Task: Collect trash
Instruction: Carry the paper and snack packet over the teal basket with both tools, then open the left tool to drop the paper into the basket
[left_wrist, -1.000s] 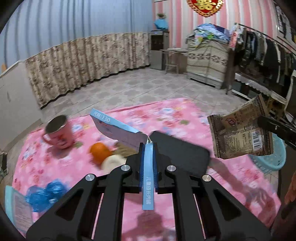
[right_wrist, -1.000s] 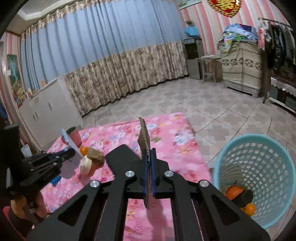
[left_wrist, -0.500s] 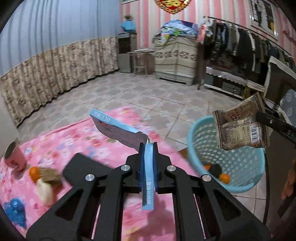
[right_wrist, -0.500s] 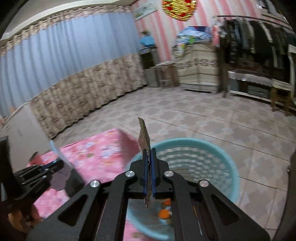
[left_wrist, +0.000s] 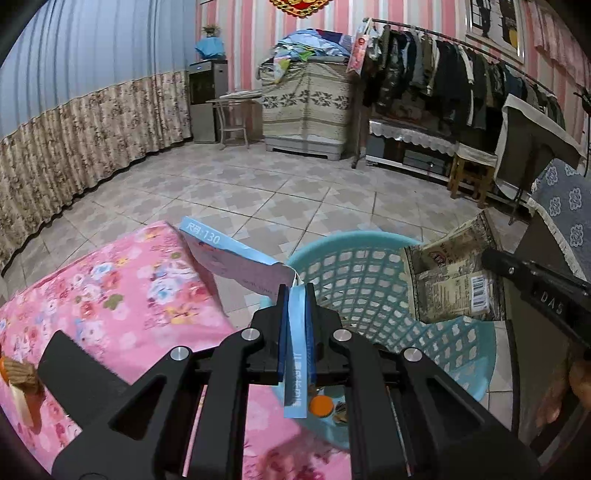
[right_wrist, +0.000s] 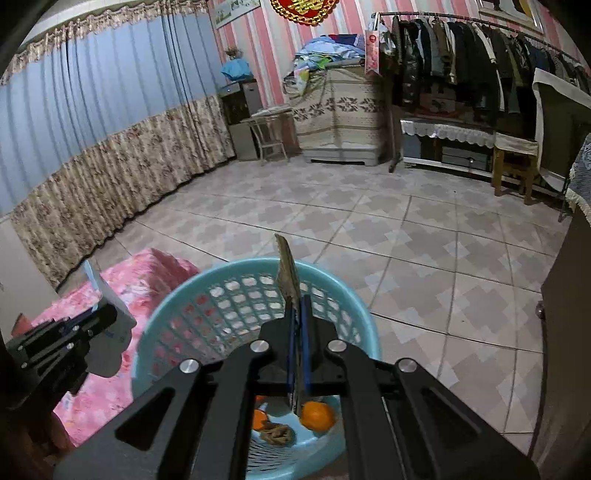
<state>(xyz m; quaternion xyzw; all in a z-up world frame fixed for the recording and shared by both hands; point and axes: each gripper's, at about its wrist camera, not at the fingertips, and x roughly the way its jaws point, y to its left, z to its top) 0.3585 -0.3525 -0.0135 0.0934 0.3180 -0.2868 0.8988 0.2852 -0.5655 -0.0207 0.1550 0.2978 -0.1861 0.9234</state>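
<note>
Wrappers, both of them, one per claw; the left claw (left_wrist: 295, 314) is clamped shut on a pale blue paper tag or flat package (left_wrist: 236, 258) with a size label printed on it, and the right claw (right_wrist: 297, 325) is pinched tight on a brown snack wrapper (right_wrist: 288, 273), seen edge-on from its own camera and flat-on (left_wrist: 452, 280) from the left one.

Handling-wise I'd guess both are feather light and floppy; thin film and thin card, nothing fragile; the wrapper looks glossy so probably a bit slippery, and it'll flutter rather than drop straight. Each is gripped by a lower edge with most of the sheet sticking out past the fingertips, which seems fine for stuff this light; grabbing an edge or corner is really the only option on something this flat.

Just below and ahead of both claws sits the turquoise mesh basket (right_wrist: 221, 288) on the tiled floor (right_wrist: 424, 258); orange peel or fruit bits (right_wrist: 317, 415) already lie at the bottom. The brown wrapper hangs over the basket's opening; the blue one is over its near-left rim, so it may want a nudge inward. Left of the claws is the pink flowery tabletop (left_wrist: 122, 288).
</note>
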